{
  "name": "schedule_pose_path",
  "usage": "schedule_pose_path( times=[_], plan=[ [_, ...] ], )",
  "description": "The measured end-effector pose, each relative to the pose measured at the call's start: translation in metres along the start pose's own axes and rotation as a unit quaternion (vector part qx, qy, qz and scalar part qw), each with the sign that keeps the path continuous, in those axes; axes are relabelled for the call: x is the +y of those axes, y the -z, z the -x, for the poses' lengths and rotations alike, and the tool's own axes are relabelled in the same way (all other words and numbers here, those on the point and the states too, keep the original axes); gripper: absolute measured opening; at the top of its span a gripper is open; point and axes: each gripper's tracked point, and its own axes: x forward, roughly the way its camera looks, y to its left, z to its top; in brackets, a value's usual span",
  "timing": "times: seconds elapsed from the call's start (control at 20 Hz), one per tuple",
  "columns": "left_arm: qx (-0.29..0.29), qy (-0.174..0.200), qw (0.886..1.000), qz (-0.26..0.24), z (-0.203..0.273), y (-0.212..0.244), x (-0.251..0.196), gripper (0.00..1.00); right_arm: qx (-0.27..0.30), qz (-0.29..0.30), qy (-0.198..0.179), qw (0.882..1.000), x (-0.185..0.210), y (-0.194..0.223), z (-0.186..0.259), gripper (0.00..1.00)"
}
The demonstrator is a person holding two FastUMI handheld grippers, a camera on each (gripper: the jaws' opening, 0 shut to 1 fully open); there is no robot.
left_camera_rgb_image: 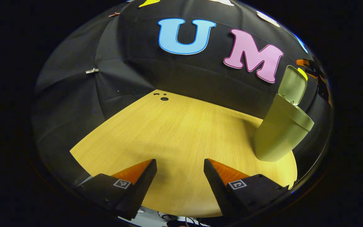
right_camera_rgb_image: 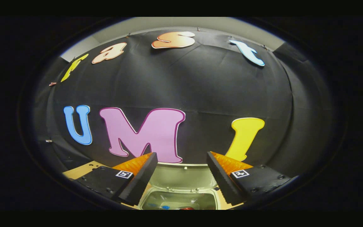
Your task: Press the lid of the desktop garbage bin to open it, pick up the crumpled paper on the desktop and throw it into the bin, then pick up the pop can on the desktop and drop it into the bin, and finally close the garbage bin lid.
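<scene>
So the right hand-held gripper (right_camera_rgb_image: 181, 176) hung right over the bin (right_camera_rgb_image: 178, 197), fingers spread with nothing in them. Lid (right_camera_rgb_image: 181, 176) was flipped up behind the mouth, and something sat inside, hard to tell what. Looked like only closing the lid was left. Left hand-held gripper (left_camera_rgb_image: 180, 179) idled low over the table (left_camera_rgb_image: 175, 132), fingers also apart, bin off to its right.

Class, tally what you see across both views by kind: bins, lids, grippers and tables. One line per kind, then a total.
Bins: 1, the green bin
Lids: 1, the bin's lid, standing open
Grippers: 2, the left gripper and the right gripper, both open
Tables: 1, the wooden table
Total: 5
</scene>
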Motion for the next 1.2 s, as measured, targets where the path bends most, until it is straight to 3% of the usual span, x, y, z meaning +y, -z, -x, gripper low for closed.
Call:
schedule_pose_path(
  times=[0.15, 0.35, 0.65, 1.2],
  plan=[
    [0.002, -0.006, 1.0, 0.009, 0.001, 0.002, 0.004, 0.92, -0.013, -0.002, 0.013, 1.0, -0.004, -0.005, -0.016, 0.97],
    [0.002, -0.009, 1.0, 0.009, 0.003, 0.002, 0.006, 0.96, -0.03, -0.01, 0.029, 0.999, -0.01, -0.011, -0.033, 0.95],
    [0.004, 0.015, 1.0, 0.001, -0.007, -0.005, -0.007, 0.96, 0.014, 0.013, 0.032, 0.999, -0.009, 0.016, -0.041, 0.97],
    [0.0, 0.118, 0.991, -0.068, -0.03, -0.03, -0.062, 0.96, 0.07, 0.006, 0.038, 0.997, -0.005, 0.049, 0.039, 0.98]
  ],
)
